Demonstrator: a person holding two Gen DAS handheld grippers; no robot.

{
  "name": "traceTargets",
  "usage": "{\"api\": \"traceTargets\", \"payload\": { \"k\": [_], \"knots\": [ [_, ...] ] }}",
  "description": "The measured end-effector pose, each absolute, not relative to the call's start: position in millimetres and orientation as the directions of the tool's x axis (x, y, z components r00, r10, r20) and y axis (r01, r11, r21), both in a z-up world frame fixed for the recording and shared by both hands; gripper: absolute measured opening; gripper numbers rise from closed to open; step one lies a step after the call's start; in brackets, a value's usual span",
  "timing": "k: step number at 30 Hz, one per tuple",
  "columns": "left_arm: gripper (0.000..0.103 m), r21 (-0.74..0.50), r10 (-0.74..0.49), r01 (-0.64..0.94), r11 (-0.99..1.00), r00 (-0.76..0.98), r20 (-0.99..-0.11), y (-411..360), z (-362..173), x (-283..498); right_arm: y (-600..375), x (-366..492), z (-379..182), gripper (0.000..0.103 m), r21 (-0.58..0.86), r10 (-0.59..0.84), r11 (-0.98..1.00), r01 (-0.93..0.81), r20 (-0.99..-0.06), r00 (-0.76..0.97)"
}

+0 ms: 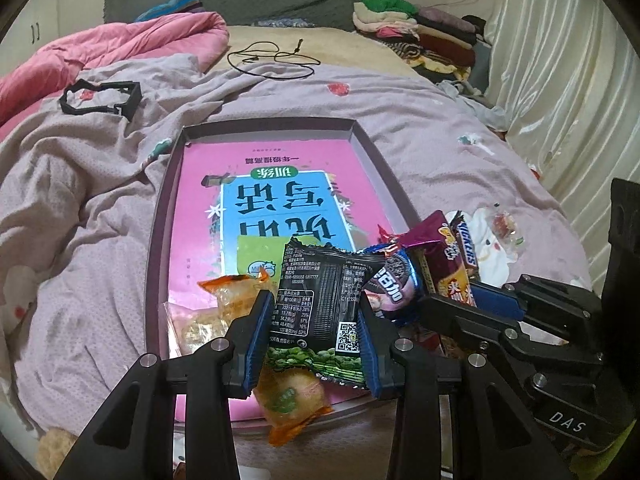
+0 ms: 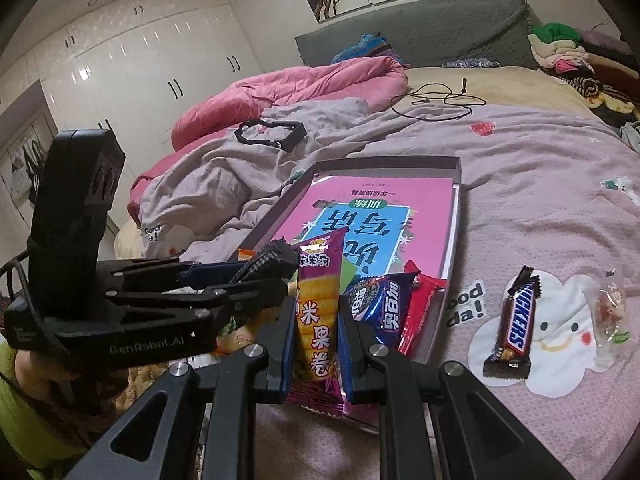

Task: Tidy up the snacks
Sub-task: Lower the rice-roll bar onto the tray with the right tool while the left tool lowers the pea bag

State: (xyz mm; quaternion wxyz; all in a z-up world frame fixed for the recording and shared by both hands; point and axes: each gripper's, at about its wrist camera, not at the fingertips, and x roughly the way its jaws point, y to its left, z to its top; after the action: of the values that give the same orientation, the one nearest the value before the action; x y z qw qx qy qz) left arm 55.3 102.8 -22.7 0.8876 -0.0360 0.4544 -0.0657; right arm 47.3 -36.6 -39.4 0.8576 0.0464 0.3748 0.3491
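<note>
Left tool [image 1: 316, 336] & right tool [image 2: 316, 344]: black plastic frames w/ blue ribbed pads [image 1: 256, 340], silver round screws. "DAS" printed on right body, "GenRobot.AI" on left. Yellow-green garment [image 2: 16, 420] is worn.

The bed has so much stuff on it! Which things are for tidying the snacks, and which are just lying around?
For the job: black pea packet in left gripper, purple rice-roll packet in right gripper, Oreo pack, Snickers bar, box.

Just lying about: pink quilt, black cable, folded clothes.
</note>
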Motion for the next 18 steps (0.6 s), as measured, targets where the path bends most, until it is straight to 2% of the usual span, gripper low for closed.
{"api": "traceTargets", "payload": {
  "k": [18],
  "knots": [
    [0.041, -0.101, -0.128, 0.079, 0.992, 0.583, -0.802, 105, -27, 58, -16, 55, -55, 0.019, 0.253, 0.567, 0.773, -0.581, -0.687, 0.455]
  ]
}}
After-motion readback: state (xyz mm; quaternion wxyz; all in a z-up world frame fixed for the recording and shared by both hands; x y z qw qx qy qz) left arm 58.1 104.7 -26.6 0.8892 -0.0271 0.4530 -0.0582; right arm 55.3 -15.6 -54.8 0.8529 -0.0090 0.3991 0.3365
